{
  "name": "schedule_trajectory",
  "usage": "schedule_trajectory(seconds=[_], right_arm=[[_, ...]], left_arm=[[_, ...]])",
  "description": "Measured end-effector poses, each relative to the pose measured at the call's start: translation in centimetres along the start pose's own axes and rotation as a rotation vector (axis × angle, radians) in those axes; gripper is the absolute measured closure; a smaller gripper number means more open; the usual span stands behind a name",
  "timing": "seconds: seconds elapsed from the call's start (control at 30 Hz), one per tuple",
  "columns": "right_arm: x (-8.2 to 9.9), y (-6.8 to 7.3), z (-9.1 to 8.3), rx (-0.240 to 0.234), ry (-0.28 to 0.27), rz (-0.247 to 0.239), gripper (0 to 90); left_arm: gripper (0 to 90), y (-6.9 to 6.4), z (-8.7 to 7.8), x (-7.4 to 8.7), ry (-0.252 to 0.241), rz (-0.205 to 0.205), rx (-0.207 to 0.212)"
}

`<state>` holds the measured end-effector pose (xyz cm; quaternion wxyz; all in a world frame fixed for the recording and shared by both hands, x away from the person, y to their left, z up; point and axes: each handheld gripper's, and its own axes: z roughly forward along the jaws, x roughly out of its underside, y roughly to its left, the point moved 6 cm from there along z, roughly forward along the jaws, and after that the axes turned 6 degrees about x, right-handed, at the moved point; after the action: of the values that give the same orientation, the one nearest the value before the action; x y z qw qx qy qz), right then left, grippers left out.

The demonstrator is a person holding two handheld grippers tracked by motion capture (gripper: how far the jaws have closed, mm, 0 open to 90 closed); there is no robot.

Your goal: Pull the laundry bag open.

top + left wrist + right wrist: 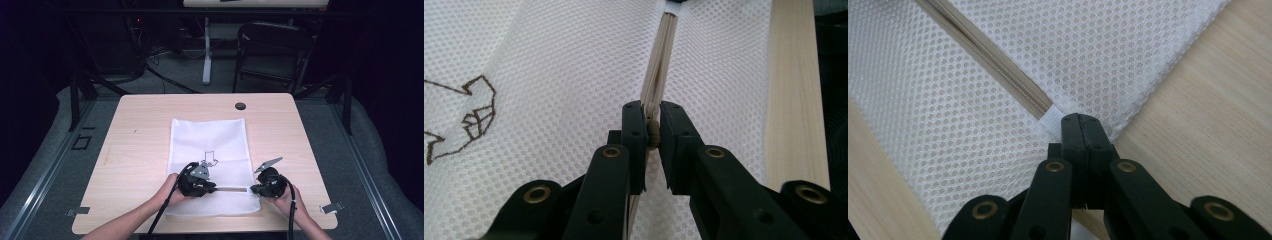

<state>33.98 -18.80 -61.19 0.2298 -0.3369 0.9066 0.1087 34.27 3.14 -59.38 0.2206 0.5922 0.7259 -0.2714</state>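
A white mesh bag (207, 135) lies flat on the wooden table (140, 145), with a brown line drawing (210, 159) on it. A tan zipper (232, 189) runs across its near end. My left gripper (215, 189) holds the zipper's left part; in the left gripper view my left gripper (652, 131) is shut on the small tan zipper pull (653, 134), with the zipper (659, 70) stretching away. My right gripper (252, 190) is at the zipper's right end. In the right gripper view my right gripper (1082, 125) is shut on the bag's white edge tab (1053, 119).
A black round cap (240, 106) sits in the tabletop near the far edge. Metal clips (332, 207) stick out at the near corners. A dark folding chair (272, 50) and a table leg (206, 55) stand behind the table. Bare wood lies on both sides of the bag.
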Motion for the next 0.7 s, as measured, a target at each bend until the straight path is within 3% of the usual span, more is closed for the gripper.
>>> schedule_trajectory(seconds=[0.27,0.63,0.7], right_arm=[[0.0,0.02,0.0,-0.001,0.002,0.006,90.0],[0.02,0.0,-0.02,0.0,0.004,0.004,90.0],[0.02,0.0,-0.01,-0.001,0.002,0.005,90.0]], left_arm=[[82.4,0.01,-0.26,0.44,-0.011,-0.011,-0.001],[82.4,0.18,-0.34,0.88,0.011,-0.008,-0.002],[82.4,0.39,-0.41,1.1,0.011,-0.024,0.001]])
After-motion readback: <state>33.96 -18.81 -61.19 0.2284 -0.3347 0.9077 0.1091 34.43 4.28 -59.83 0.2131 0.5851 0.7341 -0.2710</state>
